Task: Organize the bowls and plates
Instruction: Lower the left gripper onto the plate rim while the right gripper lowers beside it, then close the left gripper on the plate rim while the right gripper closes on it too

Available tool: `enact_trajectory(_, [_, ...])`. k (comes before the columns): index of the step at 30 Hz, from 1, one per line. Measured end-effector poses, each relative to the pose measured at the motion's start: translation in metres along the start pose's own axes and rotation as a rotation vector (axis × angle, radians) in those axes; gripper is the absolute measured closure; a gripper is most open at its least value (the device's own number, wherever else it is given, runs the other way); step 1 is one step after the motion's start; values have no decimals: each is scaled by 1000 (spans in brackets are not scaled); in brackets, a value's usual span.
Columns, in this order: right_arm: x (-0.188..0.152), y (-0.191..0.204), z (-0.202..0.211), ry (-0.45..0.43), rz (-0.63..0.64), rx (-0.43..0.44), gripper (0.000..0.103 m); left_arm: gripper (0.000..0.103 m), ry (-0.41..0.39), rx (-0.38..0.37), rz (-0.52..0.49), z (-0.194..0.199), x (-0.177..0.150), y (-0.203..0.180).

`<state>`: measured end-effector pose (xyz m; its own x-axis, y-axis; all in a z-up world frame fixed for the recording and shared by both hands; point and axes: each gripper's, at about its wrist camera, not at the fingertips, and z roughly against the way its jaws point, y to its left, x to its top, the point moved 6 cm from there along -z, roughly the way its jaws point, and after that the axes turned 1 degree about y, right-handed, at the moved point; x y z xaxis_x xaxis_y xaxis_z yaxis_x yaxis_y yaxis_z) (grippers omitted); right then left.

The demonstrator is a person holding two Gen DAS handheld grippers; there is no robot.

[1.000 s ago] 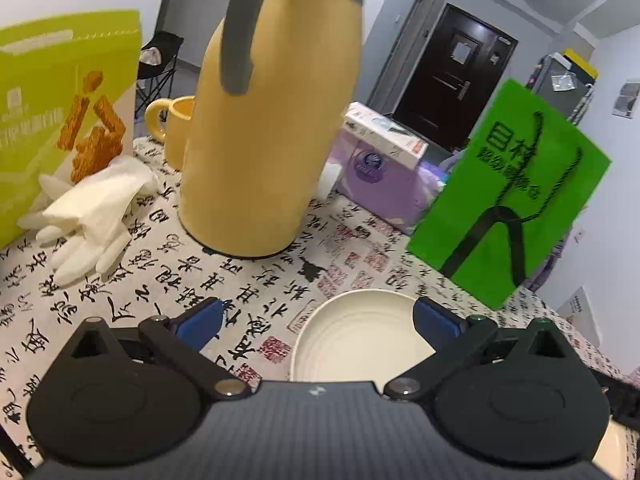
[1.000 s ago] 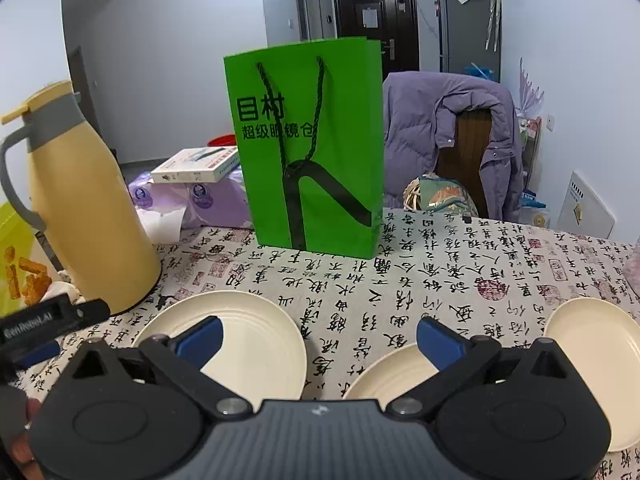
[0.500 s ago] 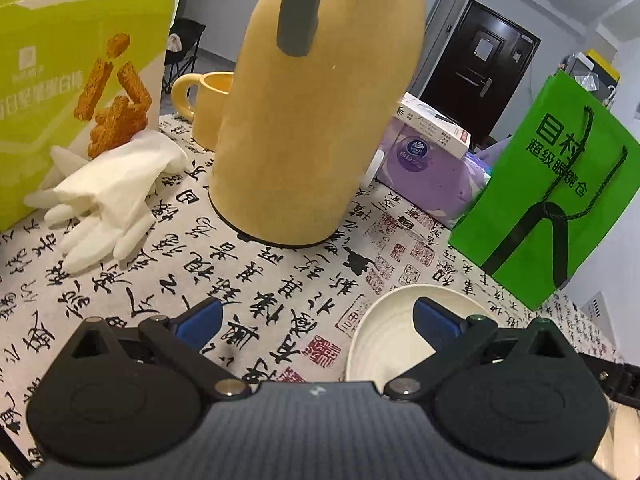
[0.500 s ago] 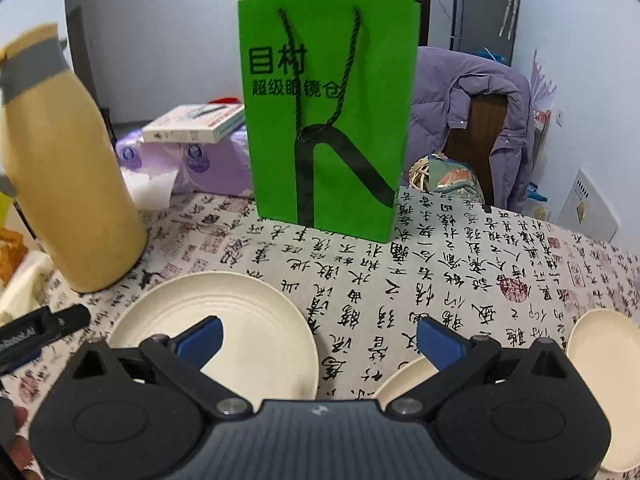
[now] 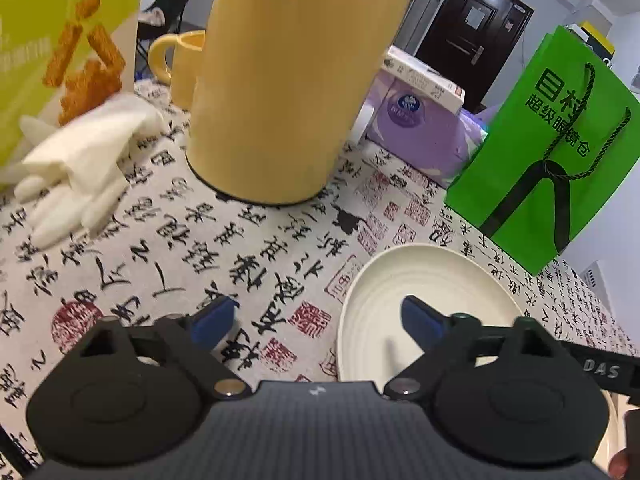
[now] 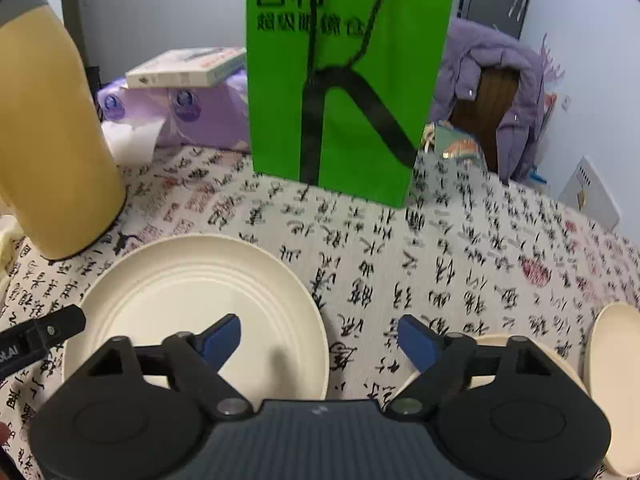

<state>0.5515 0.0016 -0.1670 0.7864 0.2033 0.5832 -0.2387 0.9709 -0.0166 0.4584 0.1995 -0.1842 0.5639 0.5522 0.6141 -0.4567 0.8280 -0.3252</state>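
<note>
A cream ribbed plate [image 5: 424, 296] lies on the calligraphy tablecloth; it also shows in the right wrist view [image 6: 192, 296]. My left gripper [image 5: 316, 316] is open and empty, its right finger over the plate's left part. My right gripper [image 6: 320, 336] is open and empty, its left finger over the plate's right part. A second cream plate [image 6: 564, 360] lies under the right finger, mostly hidden. A third cream plate [image 6: 612, 384] lies at the far right edge.
A tall yellow thermos [image 5: 296, 80] stands behind the plate, with a yellow mug [image 5: 180, 64], white gloves [image 5: 76, 164] and a snack bag [image 5: 60, 48] to its left. A green paper bag [image 6: 344, 80] and purple tissue packs [image 6: 176, 112] stand further back. A chair with a purple coat [image 6: 492, 96] is beyond the table.
Both grippers have moved forward and lower toward the table. In the left wrist view the plate has shifted right; in the right wrist view it has grown larger and closer.
</note>
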Motion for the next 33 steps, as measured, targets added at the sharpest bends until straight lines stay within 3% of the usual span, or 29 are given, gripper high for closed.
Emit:
enact_trajectory(9, [-9,0,-19,84,-35,17,57,29,41,-12,-13,-6,-5,-4])
enact_trajectory(15, [-13,0,-22,100,-57,32,62,38,56,0,-10,-7,-7,-3])
enact_trajectory(19, [-14,-3,-22,109,-71,29,64,52,65,-17,-14,-7,-8,-6])
enact_trajectory(23, [-15,-4,-21,106,-97,54,74,57,60,-28,-7,-7,-11,-8])
enact_trajectory(26, [-15,-3,-20,104,-108,73,81,67,74,-51,-10,-8,-13,-11])
enact_trajectory(33, [-16,-1,-19,92,-98,66,83,77,79,-60,-48,-8,-18,-19])
